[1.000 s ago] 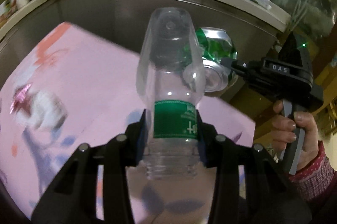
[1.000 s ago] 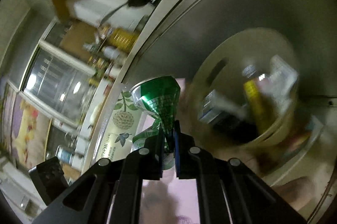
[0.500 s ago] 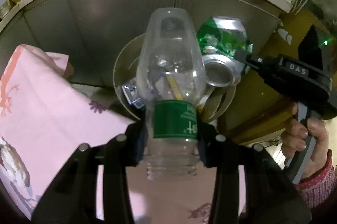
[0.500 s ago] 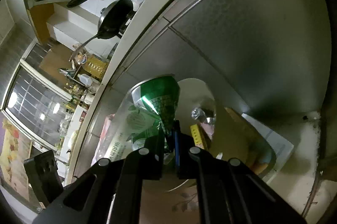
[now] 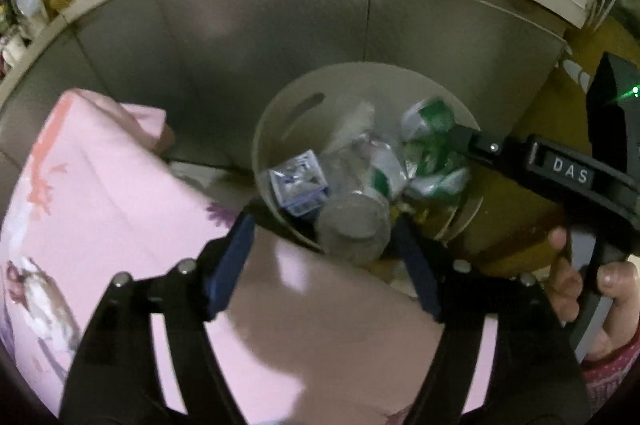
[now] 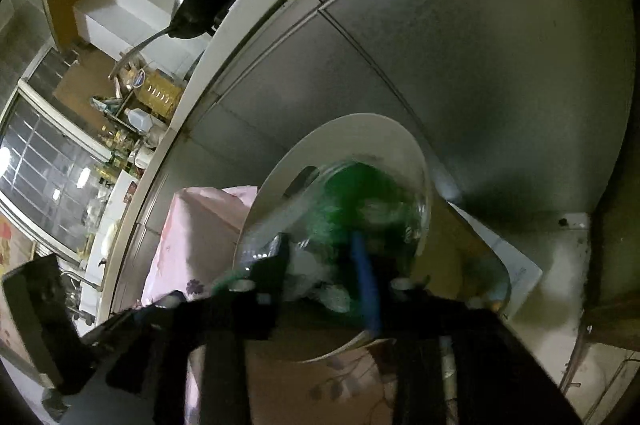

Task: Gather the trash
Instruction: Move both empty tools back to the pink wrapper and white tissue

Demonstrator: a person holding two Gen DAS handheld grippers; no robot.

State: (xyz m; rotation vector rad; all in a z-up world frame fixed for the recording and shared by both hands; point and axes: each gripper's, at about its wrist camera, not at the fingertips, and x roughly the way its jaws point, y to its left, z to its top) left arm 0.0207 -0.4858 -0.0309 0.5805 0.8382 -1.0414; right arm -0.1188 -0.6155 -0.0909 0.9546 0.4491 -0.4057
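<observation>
Seen from above: a cream waste bin on the floor against steel cabinet fronts, beside a pink floral cloth.

Left gripper poised over the near rim, jaws just opened and standing wide, nothing pressed between the blue pads. Clear plastic bottle with a green label band dropping away, mouth towards the camera, its body already inside the bin but its neck level with the near rim. Right gripper reaching in over the far right rim, jaws just opened too (parted in its own view, where everything beyond is a green blur). Crushed green can falling free just below those fingertips, inside the bin. Also in the bin: a small blue-and-white carton and pale crumpled wrappers.

Possible trouble:
- Bottle striking the near rim and tipping back out onto the cloth, since its neck is not yet clear of the edge.
- Can and bottle colliding mid-fall and one bouncing out.
- Right fingertips knocking the light bin and tipping it on the way out.

Readable writing: "DAS" in white letters on the right gripper body. Bottle label, can print and carton text too blurred to read. Green indicator light on the right gripper's housing.
</observation>
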